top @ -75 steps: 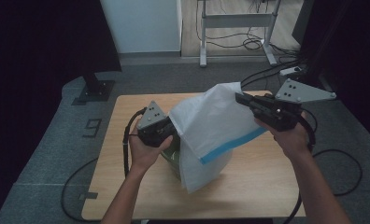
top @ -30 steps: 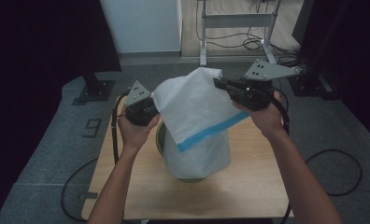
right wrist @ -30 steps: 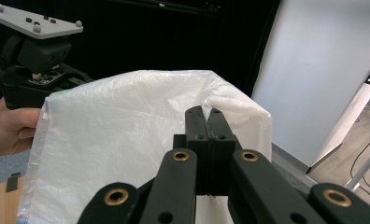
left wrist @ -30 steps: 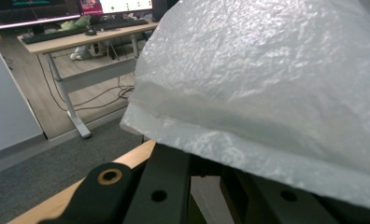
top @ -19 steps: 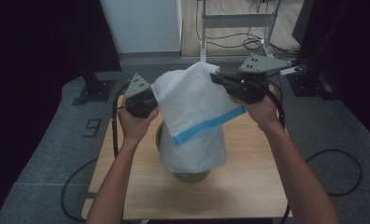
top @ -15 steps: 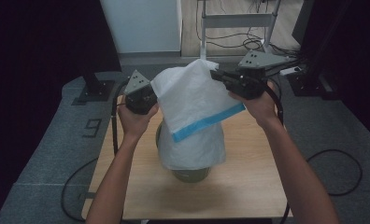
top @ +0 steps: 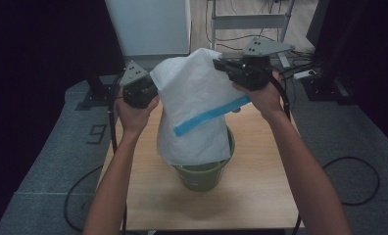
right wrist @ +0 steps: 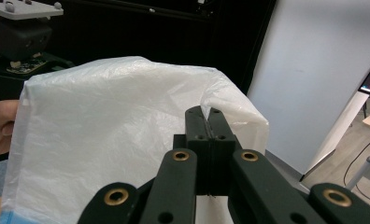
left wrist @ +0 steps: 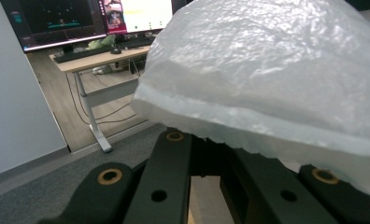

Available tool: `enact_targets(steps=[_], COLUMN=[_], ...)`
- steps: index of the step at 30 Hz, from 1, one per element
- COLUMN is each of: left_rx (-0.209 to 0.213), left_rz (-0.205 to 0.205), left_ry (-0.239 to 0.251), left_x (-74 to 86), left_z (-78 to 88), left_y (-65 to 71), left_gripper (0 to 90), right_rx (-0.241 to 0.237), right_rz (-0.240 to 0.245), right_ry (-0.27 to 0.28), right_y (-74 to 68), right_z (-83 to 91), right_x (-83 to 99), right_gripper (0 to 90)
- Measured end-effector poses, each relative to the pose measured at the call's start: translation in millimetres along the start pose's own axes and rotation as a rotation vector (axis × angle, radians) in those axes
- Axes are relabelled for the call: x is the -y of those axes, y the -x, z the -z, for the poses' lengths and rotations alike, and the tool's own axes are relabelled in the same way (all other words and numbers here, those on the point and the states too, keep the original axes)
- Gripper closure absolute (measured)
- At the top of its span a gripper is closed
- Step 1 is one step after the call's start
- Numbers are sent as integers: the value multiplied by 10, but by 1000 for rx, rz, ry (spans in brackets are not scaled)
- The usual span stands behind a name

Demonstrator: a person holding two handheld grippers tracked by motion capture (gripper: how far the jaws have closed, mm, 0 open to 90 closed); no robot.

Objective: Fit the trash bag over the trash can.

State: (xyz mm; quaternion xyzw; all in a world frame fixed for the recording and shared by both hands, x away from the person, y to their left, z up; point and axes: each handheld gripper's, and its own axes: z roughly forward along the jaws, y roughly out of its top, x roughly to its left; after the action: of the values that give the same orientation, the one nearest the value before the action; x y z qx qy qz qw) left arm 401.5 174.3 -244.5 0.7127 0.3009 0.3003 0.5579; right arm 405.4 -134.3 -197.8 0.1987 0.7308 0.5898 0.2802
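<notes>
1. At the left of the high view the left gripper [top: 150,90] is raised above the table's [top: 260,196] left half, carried in the person's left hand [top: 133,110]. Its jaws point toward the white plastic bag [top: 197,112] just to its right. In the left gripper view the jaws sit close together with the bag's crinkled edge [left wrist: 267,93] lying over their tips, so they are clamped on the bag's left side.

2. Between the two tools hangs the bag, stretched from one gripper across to the other. It droops below both, and a blue strip [top: 211,115] runs slantwise across its front. Its lower edge reaches into the mouth of the green bucket [top: 204,174].

3. The bucket stands upright on the wooden table, beneath the bag and lower than both grippers, nearer to the person than either tool's jaws.

4. At the right the right gripper [top: 219,66] is held in the right hand [top: 263,95], a little higher than the left one, its grey three-cornered plate [top: 268,46] on top. The right gripper view shows its jaws [right wrist: 206,123] pressed flat together with a fold of the bag's top corner pinched between them. The rest of the bag [right wrist: 103,130] spreads away to the left of the jaws, and beyond it the other gripper [right wrist: 24,28] is in sight.
</notes>
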Motion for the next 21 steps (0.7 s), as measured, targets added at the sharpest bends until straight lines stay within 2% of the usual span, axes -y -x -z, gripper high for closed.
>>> enact_targets(steps=[6, 14, 21], left_rx=[7, 21, 13], left_rz=[-1, 13, -1], left_ry=[-12, -51, -62], left_x=[86, 300, 319], left_z=[22, -69, -163], left_y=[39, 121, 163], left_gripper=[900, 900, 900], right_rx=[-8, -5, 9], right_rz=[5, -17, -20], right_ry=[-4, -46, -57], right_y=[-50, -65, -47], right_z=[-10, -19, -20], right_x=[8, 253, 351], right_gripper=[891, 891, 891])
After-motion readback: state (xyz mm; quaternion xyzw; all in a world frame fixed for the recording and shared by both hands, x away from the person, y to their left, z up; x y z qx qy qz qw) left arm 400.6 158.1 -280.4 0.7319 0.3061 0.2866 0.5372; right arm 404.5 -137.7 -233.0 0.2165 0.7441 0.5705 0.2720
